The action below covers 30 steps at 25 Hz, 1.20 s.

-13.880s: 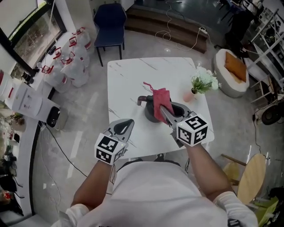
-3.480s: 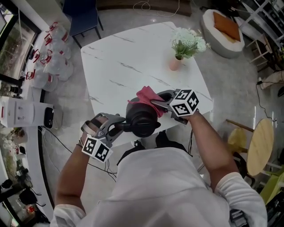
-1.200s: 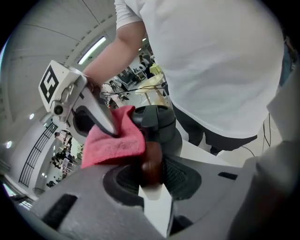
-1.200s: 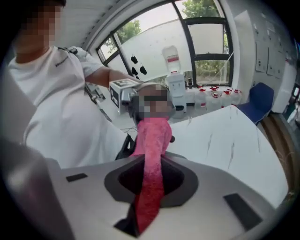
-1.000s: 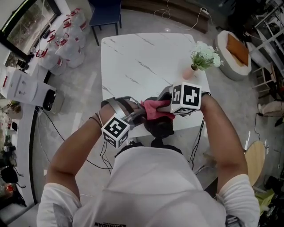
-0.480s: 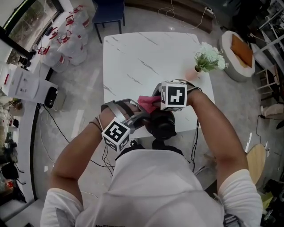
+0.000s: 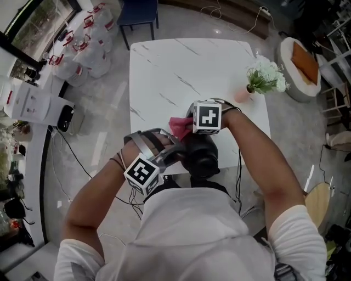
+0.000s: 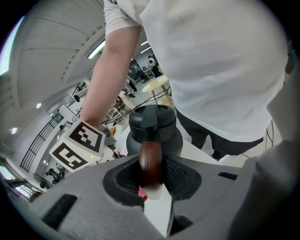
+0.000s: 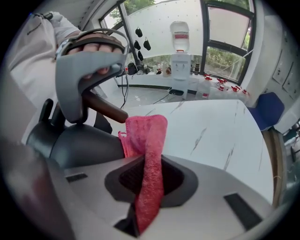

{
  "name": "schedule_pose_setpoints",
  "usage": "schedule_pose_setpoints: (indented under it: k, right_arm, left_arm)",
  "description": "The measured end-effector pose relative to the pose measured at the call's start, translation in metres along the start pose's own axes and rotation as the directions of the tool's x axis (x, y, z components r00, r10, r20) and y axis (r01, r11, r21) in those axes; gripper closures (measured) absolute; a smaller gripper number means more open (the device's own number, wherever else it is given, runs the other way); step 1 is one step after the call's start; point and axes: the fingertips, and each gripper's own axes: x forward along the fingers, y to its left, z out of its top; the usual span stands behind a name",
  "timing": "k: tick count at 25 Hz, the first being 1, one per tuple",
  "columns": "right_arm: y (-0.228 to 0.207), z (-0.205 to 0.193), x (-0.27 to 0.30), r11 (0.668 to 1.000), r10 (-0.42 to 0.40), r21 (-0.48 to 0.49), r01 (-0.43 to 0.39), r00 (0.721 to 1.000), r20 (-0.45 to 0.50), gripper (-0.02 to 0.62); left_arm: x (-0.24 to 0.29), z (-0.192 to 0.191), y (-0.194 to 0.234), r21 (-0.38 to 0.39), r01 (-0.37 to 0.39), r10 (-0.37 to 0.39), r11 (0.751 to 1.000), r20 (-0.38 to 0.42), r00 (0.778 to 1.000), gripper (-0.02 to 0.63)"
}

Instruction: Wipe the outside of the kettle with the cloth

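The dark kettle hangs over the near edge of the white marble table. My left gripper is shut on its brown handle, with the kettle's body just beyond the jaws. My right gripper is shut on the pink cloth, which it holds against the kettle's far side. In the right gripper view the cloth runs up out of my right gripper beside the kettle, and the left gripper grips the handle.
A pink vase of white flowers stands at the table's right edge. A blue chair is at the far end. Bags and a water dispenser line the floor at the left.
My right gripper has moved down and to the picture's left along the kettle with the cloth in it. The left gripper still holds the handle in the same place.
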Motion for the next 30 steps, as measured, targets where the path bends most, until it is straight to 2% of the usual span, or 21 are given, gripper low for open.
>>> schedule_pose_setpoints:
  k: [3, 7, 11, 15, 21, 23, 25, 28, 30]
  right_arm:
    - [-0.017, -0.004, 0.013, 1.0, -0.015, -0.003, 0.015, 1.0, 0.002, 0.532]
    - [-0.032, -0.028, 0.031, 0.998, -0.001, 0.068, 0.004, 0.999, -0.046, 0.532]
    - [-0.044, -0.039, 0.045, 0.995, 0.002, 0.096, 0.003, 0.999, -0.053, 0.532]
    - [-0.051, -0.059, 0.047, 0.993, -0.032, 0.111, 0.041, 0.996, -0.088, 0.531]
    - [-0.057, -0.079, 0.031, 0.968, -0.112, 0.229, 0.105, 0.994, 0.018, 0.529]
    - [-0.058, -0.089, 0.016, 0.937, -0.162, 0.322, 0.136, 0.985, 0.056, 0.529]
    - [-0.058, -0.1, -0.002, 0.885, -0.239, 0.431, 0.176, 0.966, 0.098, 0.53]
    - [-0.052, -0.117, -0.029, 0.786, -0.383, 0.563, 0.255, 0.916, 0.119, 0.531]
    - [-0.042, -0.13, -0.045, 0.704, -0.479, 0.635, 0.318, 0.873, 0.094, 0.531]
  left_arm:
    - [-0.001, -0.002, 0.0, -0.019, -0.003, 0.003, 1.0, 0.001, 1.0, 0.504]
    - [0.0, -0.006, 0.002, -0.03, -0.01, 0.01, 1.0, 0.006, 1.0, 0.503]
    - [-0.001, -0.01, 0.003, -0.047, -0.015, 0.015, 0.999, 0.013, 1.0, 0.503]
    - [-0.002, -0.013, 0.004, -0.069, -0.008, 0.009, 0.998, 0.019, 1.0, 0.503]
    - [-0.001, -0.025, 0.008, -0.086, 0.014, -0.011, 0.996, 0.028, 1.0, 0.5]
    - [0.0, -0.031, 0.011, -0.099, 0.027, -0.024, 0.995, 0.033, 0.999, 0.5]
    - [0.002, -0.038, 0.014, -0.12, 0.04, -0.036, 0.992, 0.039, 0.999, 0.5]
    - [0.005, -0.049, 0.02, -0.155, 0.057, -0.051, 0.986, 0.047, 0.998, 0.497]
    - [0.007, -0.057, 0.022, -0.187, 0.07, -0.061, 0.98, 0.058, 0.996, 0.496]
